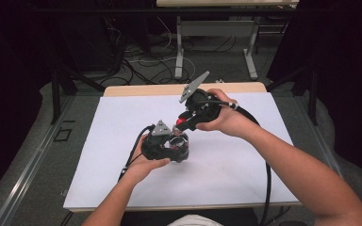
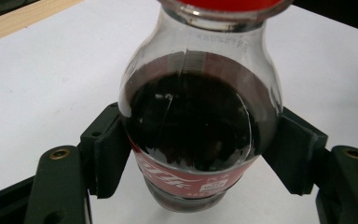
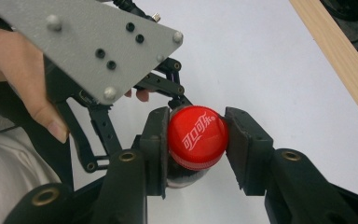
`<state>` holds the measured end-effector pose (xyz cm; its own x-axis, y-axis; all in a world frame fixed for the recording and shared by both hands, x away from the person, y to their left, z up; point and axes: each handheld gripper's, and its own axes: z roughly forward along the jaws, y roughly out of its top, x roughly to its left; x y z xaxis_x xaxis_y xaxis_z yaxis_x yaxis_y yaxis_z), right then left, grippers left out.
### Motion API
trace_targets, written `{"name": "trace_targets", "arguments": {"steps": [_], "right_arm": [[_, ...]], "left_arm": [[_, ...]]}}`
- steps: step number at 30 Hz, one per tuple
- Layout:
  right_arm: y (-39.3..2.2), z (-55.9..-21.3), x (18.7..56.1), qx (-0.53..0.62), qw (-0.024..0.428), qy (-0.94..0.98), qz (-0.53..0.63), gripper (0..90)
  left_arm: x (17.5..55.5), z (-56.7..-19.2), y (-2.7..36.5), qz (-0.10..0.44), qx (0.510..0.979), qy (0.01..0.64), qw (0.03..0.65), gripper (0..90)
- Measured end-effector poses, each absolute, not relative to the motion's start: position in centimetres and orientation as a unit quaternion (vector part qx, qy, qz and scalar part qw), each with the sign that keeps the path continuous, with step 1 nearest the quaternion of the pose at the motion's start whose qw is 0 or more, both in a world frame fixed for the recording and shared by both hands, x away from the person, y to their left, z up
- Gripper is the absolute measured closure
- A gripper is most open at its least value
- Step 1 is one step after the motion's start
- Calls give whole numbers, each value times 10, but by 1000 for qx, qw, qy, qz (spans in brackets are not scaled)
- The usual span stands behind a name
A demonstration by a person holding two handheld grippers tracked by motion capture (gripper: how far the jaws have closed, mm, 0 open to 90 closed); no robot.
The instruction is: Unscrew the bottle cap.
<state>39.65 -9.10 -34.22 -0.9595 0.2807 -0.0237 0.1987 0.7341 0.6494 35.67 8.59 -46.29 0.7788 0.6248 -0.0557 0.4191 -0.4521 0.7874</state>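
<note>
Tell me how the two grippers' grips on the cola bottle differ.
The left gripper clamps the bottle's wide body from the side; the right gripper clamps its red cap from above. The left sits low near the table; the right is raised above it. Both are shut on the same bottle.

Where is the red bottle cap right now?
In the high view the red cap sits near the centre of the white table, on the cola bottle held by the left gripper, with the right gripper closed around it.
</note>
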Motion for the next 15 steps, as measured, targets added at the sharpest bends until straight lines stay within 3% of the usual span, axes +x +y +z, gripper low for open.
{"name": "trace_targets", "arguments": {"steps": [15], "right_arm": [[-112,-353,391,176,78,920,342,613]], "left_arm": [[381,-457,92,136,825,347,424,301]]}}
